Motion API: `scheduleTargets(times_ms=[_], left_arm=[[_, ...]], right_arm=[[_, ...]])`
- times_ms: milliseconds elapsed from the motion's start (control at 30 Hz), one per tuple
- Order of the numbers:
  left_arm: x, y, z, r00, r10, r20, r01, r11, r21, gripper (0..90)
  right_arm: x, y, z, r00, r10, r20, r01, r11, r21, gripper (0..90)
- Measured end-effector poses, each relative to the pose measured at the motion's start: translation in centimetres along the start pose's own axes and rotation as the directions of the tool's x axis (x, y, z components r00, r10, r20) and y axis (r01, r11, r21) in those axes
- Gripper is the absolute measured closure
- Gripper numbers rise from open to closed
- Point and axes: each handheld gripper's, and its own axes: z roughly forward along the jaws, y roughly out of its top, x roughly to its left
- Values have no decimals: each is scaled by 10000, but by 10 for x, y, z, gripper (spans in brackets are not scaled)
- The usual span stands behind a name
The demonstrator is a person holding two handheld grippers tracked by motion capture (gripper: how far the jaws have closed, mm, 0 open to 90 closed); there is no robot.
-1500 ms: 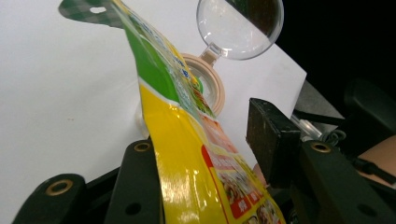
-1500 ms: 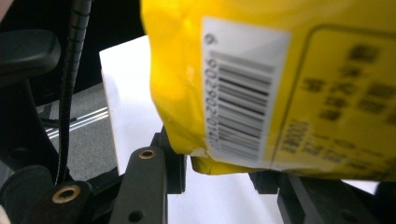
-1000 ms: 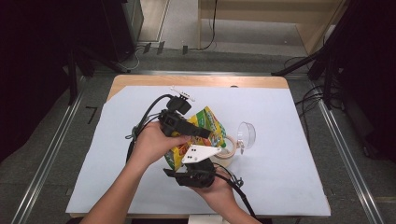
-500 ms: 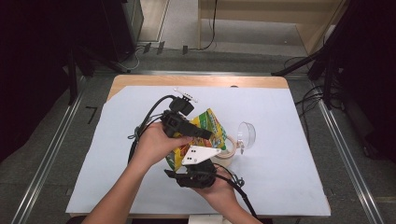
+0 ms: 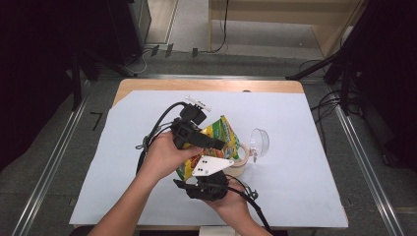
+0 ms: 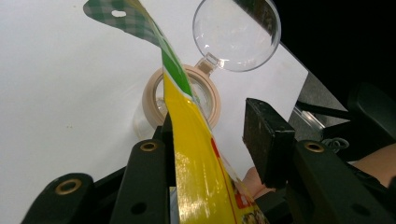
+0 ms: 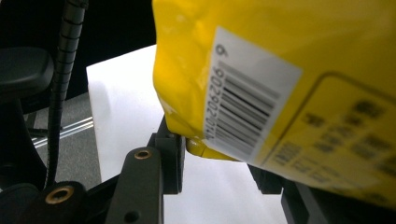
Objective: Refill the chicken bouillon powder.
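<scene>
The glossy yellow-and-green foil snack pouch [image 5: 212,139] hangs tilted over the clear plastic jar with a beige collar [image 6: 183,98], its hinged lid flipped back. It lies against only one pad of the half-open left hand-held gripper [image 6: 210,140]; whether the right hand-held gripper [image 7: 219,163] pinches its lower corner, I cannot tell. The slick foil could slide, spilling onto the white-covered bench [image 5: 305,172].

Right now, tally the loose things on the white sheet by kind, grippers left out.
Yellow and green foil snack bags: 1
Clear jars with a beige rim: 1, its hinged clear round lid open
Small white strips near the sheet's far edge: 1
Total: 3
</scene>
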Motion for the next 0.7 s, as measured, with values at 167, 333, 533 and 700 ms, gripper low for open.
scheduleTargets(times_ms=[167, 333, 533, 700], left_arm=[[-2, 1, -1, 9991, 402, -136, -402, 9992, 3, 619], [0, 2, 1, 9992, 326, -217, -326, 9995, 5, 597], [1, 6, 1, 9996, 100, -256, -98, 9999, 55, 629], [-1, 10, 2, 9988, -76, -479, 83, 9999, 142, 685]], right_arm=[[1, 1, 0, 10000, -48, 58, 48, 10000, -42, 623], [-4, 3, 1, 9999, 110, -51, -110, 9999, -27, 624], [-4, 4, -1, 10000, 74, 11, -73, 9999, -83, 632], [-4, 5, -2, 10000, 80, -5, -80, 9999, -111, 630]])
